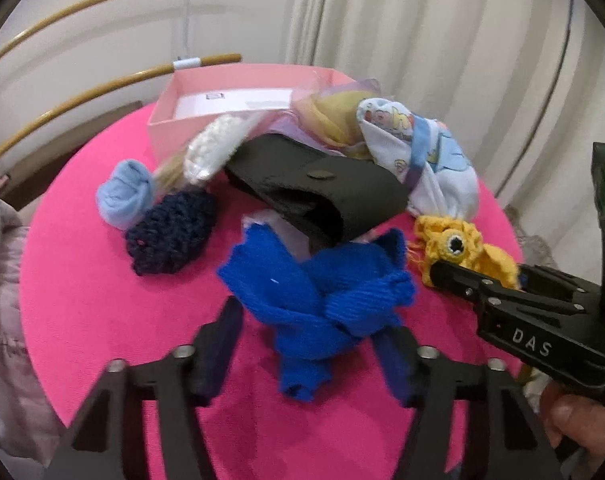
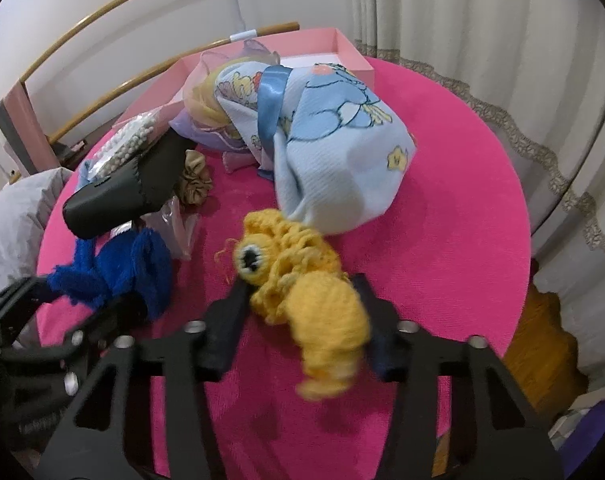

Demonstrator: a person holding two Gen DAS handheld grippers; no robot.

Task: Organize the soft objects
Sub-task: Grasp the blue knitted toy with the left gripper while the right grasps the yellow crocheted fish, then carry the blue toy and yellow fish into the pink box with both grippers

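Both picks are in hand, in front of the pink box point(image 1: 238, 96). The left gripper point(image 1: 308, 344) straddles the blue knit point(image 1: 322, 296), jaws not clearly pinching. The right gripper point(image 2: 302, 320) clamps the yellow crochet toy point(image 2: 302, 288). Next, I judge: firm the left grip, lift both, carry to the box.

— How is the light?
— Soft and even, indoor, no glare; the pink tablecloth point(image 1: 102, 300) glows evenly, with only faint shadows under the gripper fingers point(image 2: 226, 332).
— Sharp?
— Not quite (motion smear): the yellow crochet toy point(image 2: 322, 320) blurs toward 6 o'clock, the blue knit point(image 1: 322, 300) is soft-edged.
— Distortion?
— Strong fisheye: wooden rails point(image 1: 82, 4) bow at 10 o'clock, dark vignette in the corners.
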